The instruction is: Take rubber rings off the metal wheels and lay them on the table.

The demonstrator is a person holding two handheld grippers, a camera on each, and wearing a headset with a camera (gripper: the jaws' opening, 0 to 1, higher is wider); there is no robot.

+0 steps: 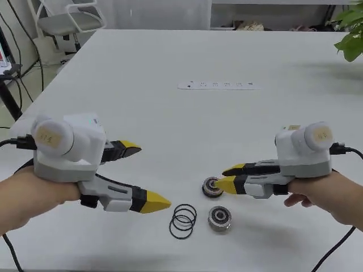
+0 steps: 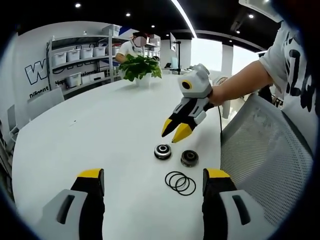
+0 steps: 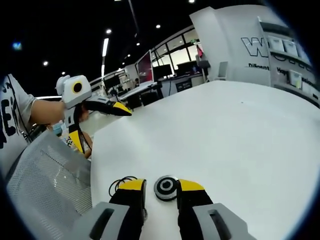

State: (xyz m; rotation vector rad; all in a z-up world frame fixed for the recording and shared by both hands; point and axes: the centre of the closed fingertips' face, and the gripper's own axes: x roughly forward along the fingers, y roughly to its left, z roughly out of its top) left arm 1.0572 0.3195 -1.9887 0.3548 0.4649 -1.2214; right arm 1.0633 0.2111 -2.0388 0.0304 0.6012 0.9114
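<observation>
Yellow-tipped jaws of the right tool are held slightly parted and empty, close about one metal wheel on the white counter. A second wheel lies at its 5 o'clock, with overlapping rubber rings at that wheel's 9 o'clock. The left tool is held wide open, empty, at the rings' 10 o'clock.
</observation>
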